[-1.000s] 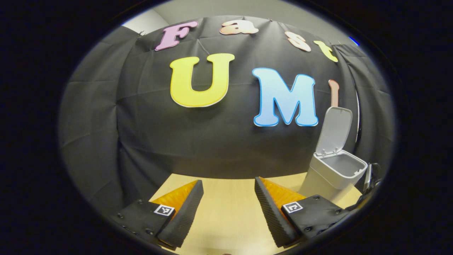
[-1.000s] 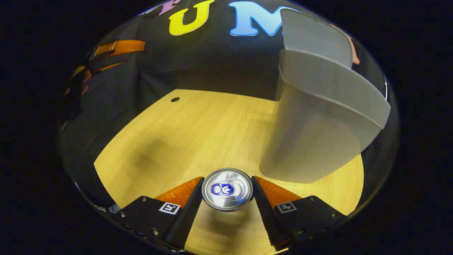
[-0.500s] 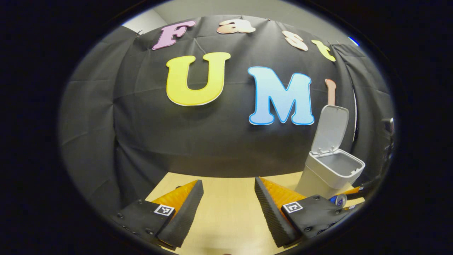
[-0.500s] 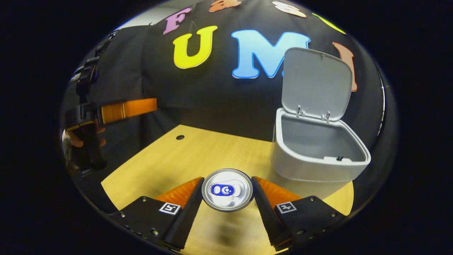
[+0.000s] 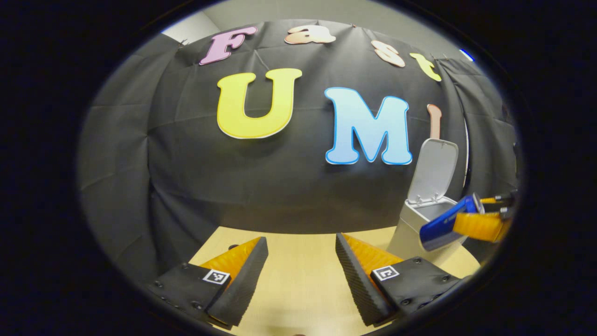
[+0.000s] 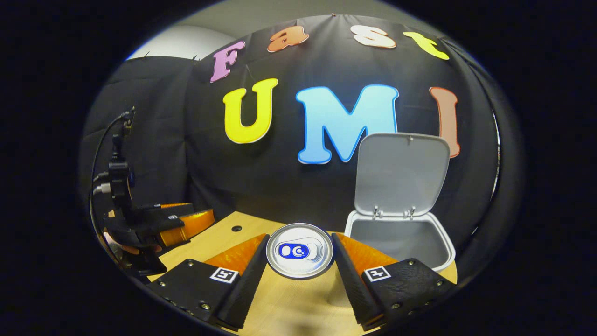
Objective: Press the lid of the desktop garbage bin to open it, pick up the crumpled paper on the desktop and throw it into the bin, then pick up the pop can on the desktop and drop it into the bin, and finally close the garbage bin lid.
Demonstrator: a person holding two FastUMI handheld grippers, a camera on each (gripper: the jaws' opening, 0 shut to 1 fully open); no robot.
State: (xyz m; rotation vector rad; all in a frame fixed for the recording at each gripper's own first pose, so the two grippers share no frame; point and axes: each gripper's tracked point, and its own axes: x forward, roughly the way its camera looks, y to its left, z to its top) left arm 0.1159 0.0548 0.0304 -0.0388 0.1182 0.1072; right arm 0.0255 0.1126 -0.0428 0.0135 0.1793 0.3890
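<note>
My right gripper is shut on the pop can, whose silver top with a blue tab faces the camera. It is held in the air, lifted above the wooden table. Ahead and to the right stands the white garbage bin with its lid swung up and open; its inside looks grey and I cannot see the bottom. In the left gripper view the blue can hangs in front of the bin, held by the right gripper. My left gripper is open above the table, holding nothing.
The black cloth wall closes the back of the table. A small dark hole marks the tabletop at the left. The left gripper, with a hand and cables behind it, shows at the far left of the right gripper view.
My right gripper has risen with the can from beside the bin's base to above rim height. The left gripper has barely moved.
</note>
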